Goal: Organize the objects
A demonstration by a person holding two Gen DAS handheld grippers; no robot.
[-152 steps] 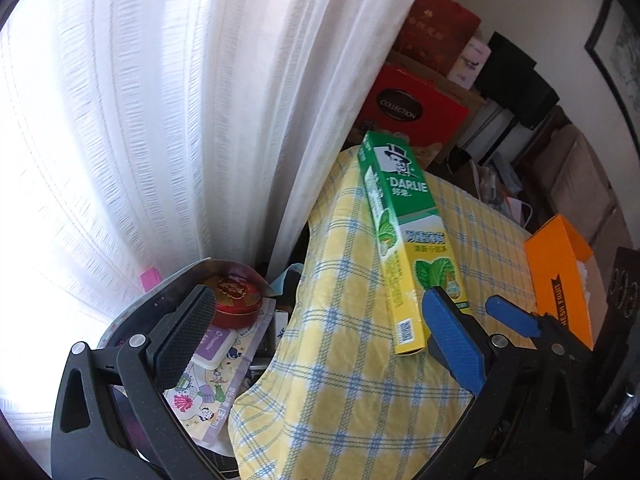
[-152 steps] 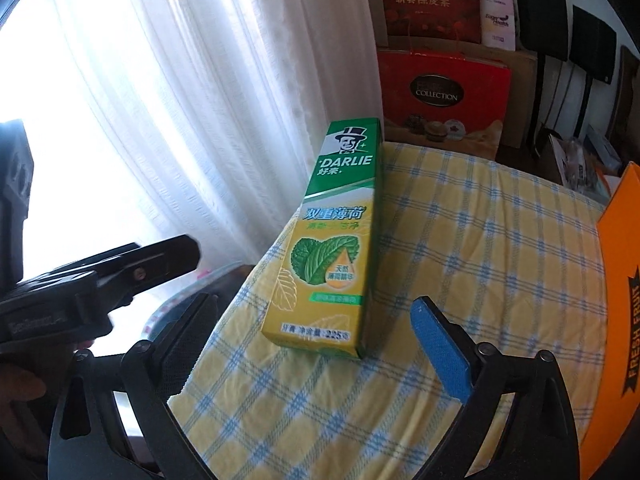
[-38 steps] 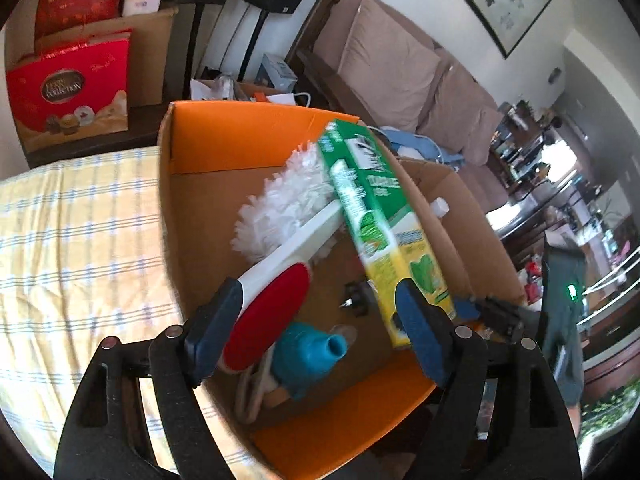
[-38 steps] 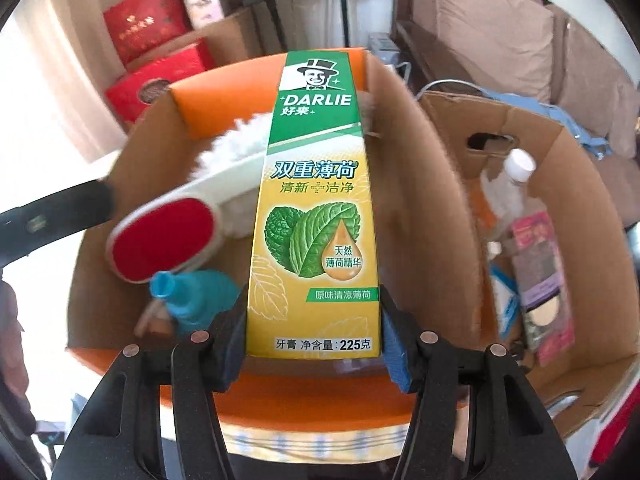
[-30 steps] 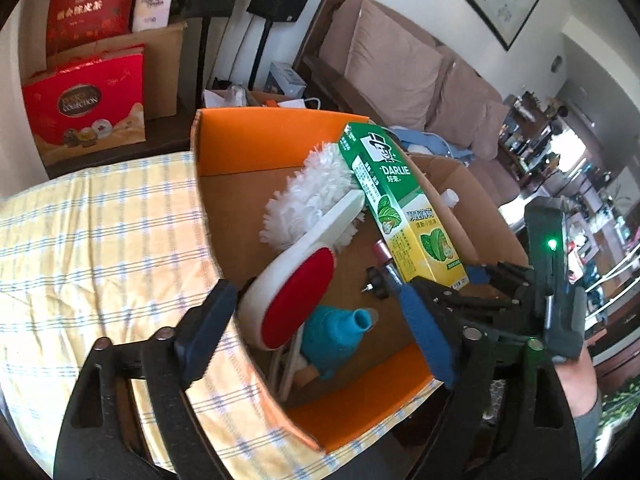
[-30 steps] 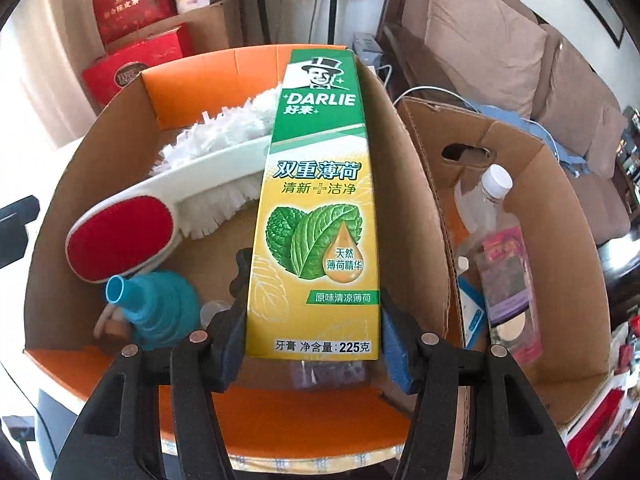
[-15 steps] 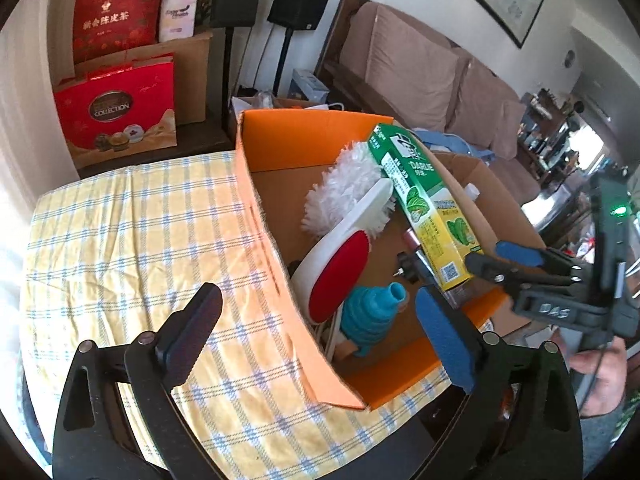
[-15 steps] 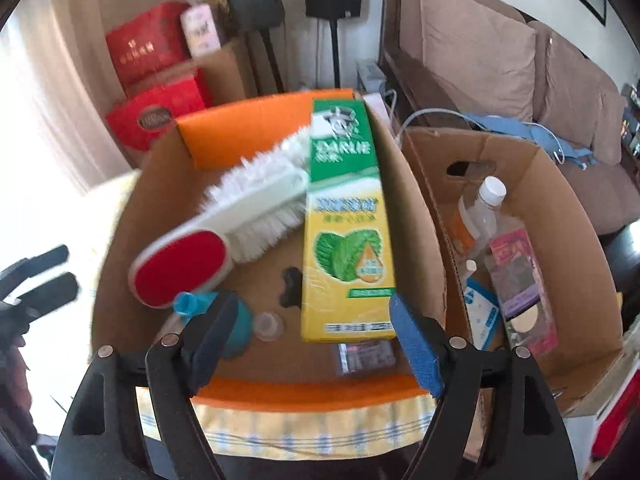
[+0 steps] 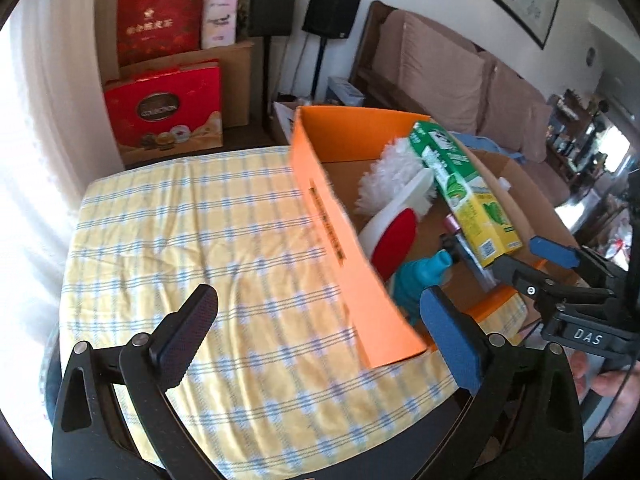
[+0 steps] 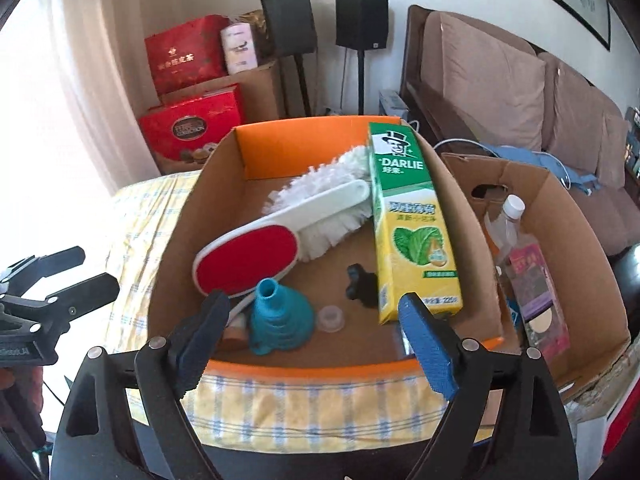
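Observation:
The green-and-yellow toothpaste box (image 10: 412, 220) lies inside the orange cardboard box (image 10: 312, 132), leaning along its right wall; the left wrist view shows the toothpaste box (image 9: 460, 188) there too. My right gripper (image 10: 312, 304) hangs back over the near rim of the box, jaws opening, with nothing between them. Over the yellow checked tablecloth (image 9: 200, 220), left of the orange box (image 9: 336, 232), my left gripper (image 9: 318, 296) is also opening and holds nothing. Each gripper shows in the other's view: the right gripper (image 9: 520, 256) and the left gripper (image 10: 92, 270).
In the orange box also lie a white brush with a red oval pad (image 10: 260, 252), a teal funnel (image 10: 276, 320), a small black part (image 10: 360, 284) and a clear cap (image 10: 330, 318). A brown carton (image 10: 560, 208) with a bottle (image 10: 508, 216) stands to the right. Red gift bags (image 9: 164, 112) and a sofa (image 10: 500, 80) are behind.
The right gripper opened and let go of the toothpaste box, which stays in the orange box. Both grippers drew back from the box, and the left swung over the tablecloth.

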